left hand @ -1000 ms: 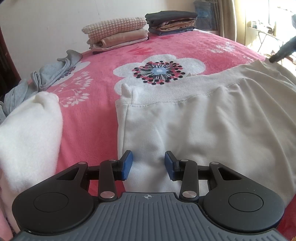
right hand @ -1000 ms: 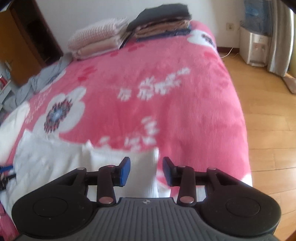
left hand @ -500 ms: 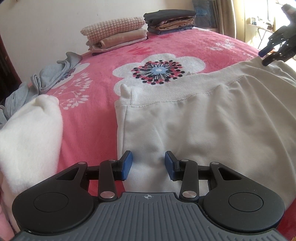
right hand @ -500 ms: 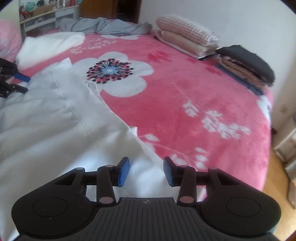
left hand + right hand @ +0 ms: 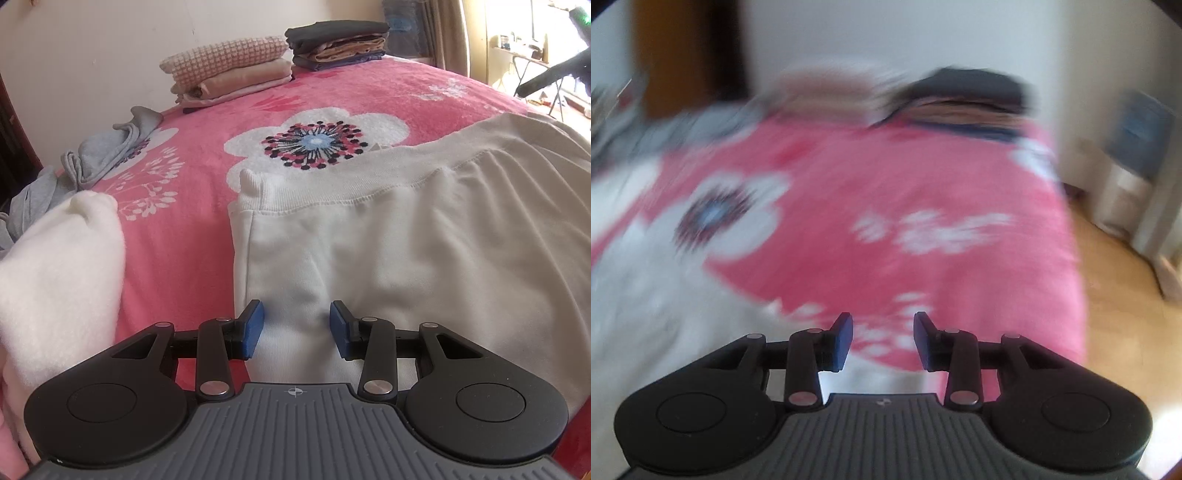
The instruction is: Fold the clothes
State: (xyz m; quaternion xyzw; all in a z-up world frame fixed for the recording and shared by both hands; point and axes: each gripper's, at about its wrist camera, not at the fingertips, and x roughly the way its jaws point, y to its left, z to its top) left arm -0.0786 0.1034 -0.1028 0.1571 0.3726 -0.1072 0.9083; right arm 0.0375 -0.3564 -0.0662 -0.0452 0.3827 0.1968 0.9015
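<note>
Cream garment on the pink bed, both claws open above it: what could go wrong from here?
1. The left claw straddles a raised wrinkle of the cream garment; closing may pinch only the top layer, so the fold could drag unevenly.
2. The right wrist view is blurred; the right claw hangs over the pink blanket near the garment's edge and might grab blanket instead.
3. The fluffy white garment lies close beside and could get caught up.
</note>
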